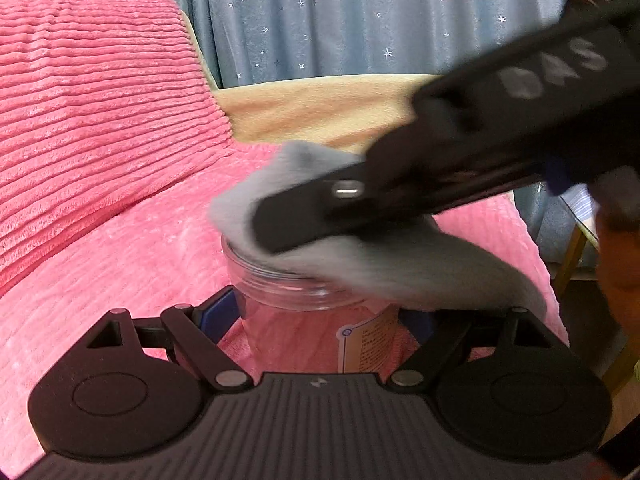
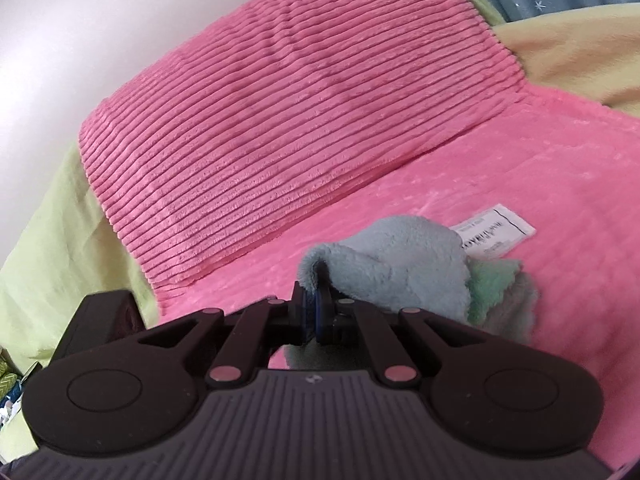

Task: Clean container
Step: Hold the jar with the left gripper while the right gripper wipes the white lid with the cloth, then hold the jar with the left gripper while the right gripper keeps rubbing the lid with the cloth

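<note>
At the far left lies a pink ribbed cushion [image 1: 100,92], thick and plush, with soft ridges running across it; in front of it spreads a pink fleece blanket [image 1: 120,260], fuzzy and yielding, so nothing on it has a firm footing.

In the middle stands the container [image 1: 304,316], a clear plastic jar, upright and without a lid, with a threaded neck and a paper label [image 1: 368,344] on its right side; the left gripper [image 1: 320,320] holds it, one blue-padded finger on each side of the body just below the threads. I judge the jar light and thin-walled, smooth and rather slippery, likely to flex if squeezed hard; the straight wall under the neck looks the best place to hold, since the rim must stay free.

Over the mouth of the jar lies a grey cloth [image 1: 392,268], fluffy microfibre, limp and blurred by motion; it drapes down toward the right. The right gripper [image 2: 318,312] is clenched on a fold of this cloth; in its own view the pile shows thick and soft, and a green layer [image 2: 492,284] of cloth shows beside the grey. Such cloth follows any curve but slips easily from a weak pinch.

Further right, on the blanket, lies a white printed paper slip [image 2: 496,232]; behind hangs a blue curtain [image 1: 360,16] with small white stars.
</note>
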`<control>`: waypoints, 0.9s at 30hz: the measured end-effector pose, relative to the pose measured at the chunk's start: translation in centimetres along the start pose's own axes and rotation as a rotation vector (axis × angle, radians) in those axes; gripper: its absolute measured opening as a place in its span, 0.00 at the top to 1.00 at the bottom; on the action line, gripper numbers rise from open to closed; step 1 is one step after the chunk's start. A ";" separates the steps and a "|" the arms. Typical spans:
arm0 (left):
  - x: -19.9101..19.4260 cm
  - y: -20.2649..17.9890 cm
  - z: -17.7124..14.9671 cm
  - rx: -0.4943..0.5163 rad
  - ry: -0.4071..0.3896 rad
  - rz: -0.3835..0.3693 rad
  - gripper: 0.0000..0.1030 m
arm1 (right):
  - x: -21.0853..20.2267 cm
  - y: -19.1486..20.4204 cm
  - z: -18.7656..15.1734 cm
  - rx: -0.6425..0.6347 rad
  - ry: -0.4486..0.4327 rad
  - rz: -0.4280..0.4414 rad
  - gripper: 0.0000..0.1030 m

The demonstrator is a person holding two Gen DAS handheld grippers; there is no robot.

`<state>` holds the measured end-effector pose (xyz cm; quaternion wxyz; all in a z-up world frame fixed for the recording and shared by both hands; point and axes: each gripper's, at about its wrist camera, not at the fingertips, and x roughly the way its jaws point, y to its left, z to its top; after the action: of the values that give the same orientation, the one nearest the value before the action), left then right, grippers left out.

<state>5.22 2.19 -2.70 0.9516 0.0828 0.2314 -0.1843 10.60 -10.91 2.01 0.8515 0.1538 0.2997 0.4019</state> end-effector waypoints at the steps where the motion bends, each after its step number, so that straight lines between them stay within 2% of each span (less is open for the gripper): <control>1: 0.0 0.1 0.0 -0.002 -0.001 -0.001 0.17 | 0.4 0.1 0.2 -0.006 -0.004 -0.008 0.99; 11: 0.1 0.4 0.1 -0.007 -0.004 -0.011 0.17 | 0.6 0.1 0.4 -0.004 -0.009 -0.019 0.99; 12: 0.4 -1.0 0.4 -0.022 -0.002 0.012 0.17 | 0.6 0.1 0.3 -0.003 -0.009 -0.018 0.99; 27: 0.1 -1.5 0.3 0.000 0.005 0.036 0.17 | -0.6 -0.2 0.0 0.024 -0.002 -0.010 0.99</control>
<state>4.86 0.74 -2.61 0.9542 0.0872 0.2322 -0.1671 10.42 -11.50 2.10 0.8519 0.1629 0.3042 0.3940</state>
